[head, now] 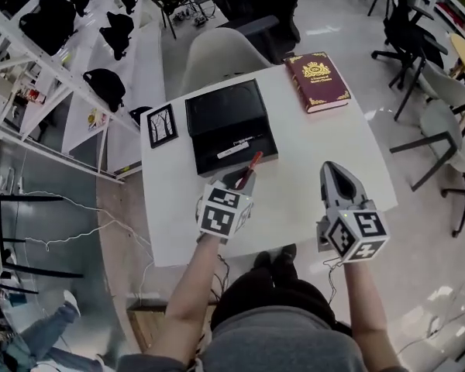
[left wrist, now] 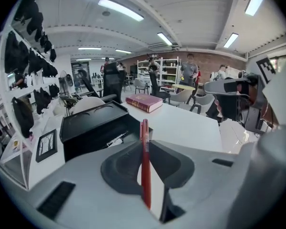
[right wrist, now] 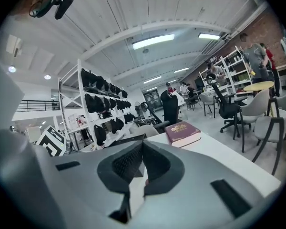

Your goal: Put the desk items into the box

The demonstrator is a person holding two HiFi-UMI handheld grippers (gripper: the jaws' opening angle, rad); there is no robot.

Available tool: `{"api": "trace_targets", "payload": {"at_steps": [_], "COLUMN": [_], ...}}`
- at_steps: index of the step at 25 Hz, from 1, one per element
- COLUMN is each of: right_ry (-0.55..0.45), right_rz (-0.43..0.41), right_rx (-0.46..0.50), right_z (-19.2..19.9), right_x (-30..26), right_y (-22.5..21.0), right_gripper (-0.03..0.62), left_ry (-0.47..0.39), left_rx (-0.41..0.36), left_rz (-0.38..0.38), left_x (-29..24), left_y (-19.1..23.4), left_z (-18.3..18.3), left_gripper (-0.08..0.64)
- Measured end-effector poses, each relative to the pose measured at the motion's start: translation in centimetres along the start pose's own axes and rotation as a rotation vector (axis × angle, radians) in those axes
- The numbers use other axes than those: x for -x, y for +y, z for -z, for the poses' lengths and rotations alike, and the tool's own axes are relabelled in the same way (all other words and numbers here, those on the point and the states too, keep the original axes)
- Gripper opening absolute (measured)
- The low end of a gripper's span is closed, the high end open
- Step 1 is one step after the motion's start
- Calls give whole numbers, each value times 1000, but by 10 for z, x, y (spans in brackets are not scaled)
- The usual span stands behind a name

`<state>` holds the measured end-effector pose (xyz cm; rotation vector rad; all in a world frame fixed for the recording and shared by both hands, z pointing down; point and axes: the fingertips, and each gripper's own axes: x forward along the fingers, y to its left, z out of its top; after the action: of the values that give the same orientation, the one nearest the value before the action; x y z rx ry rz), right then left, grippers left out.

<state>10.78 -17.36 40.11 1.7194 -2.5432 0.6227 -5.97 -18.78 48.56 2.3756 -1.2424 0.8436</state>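
Note:
My left gripper (head: 246,178) is shut on a red pen (head: 250,166), whose tip sticks out past the jaws, just at the near edge of the open black box (head: 229,126). In the left gripper view the pen (left wrist: 145,151) stands upright between the pads, with the box (left wrist: 93,128) just beyond to the left. My right gripper (head: 335,167) hovers over the table's right half, shut with nothing in it; its tips (right wrist: 142,144) meet. A dark red book (head: 318,80) lies at the table's far right corner, and a small framed picture (head: 162,125) lies left of the box.
The white table (head: 310,146) carries everything. A slim dark item with a white label (head: 232,149) lies in the box's near half. A pale chair (head: 217,53) stands behind the table; more chairs (head: 442,122) stand to the right and shelving (head: 70,76) to the left. People stand far off (left wrist: 189,73).

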Motion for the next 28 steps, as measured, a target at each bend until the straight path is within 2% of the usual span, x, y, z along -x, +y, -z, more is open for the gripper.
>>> {"api": "trace_targets", "payload": {"at_steps": [6,12,22,28], "right_ry": [15,28,38,45], "right_rz": [-83,-108,-73,-44], "right_rx": [9,-2,6,3], "right_z": [1,1,-4,-5], "right_x": [-15,-27,-47,-62], "right_y": [19,23,18,16], "right_gripper": [3,3,3,3], "left_ry": [-6,6,21,40], "left_rx": [32,28,25,-13], "left_rz": [-92,-134,-113,-100], "left_x": [17,22,-2,-23], "left_y": [30,53,86,103], "left_z": [-3,-11,-29,-34], "left_gripper": [52,51,51,51]}}
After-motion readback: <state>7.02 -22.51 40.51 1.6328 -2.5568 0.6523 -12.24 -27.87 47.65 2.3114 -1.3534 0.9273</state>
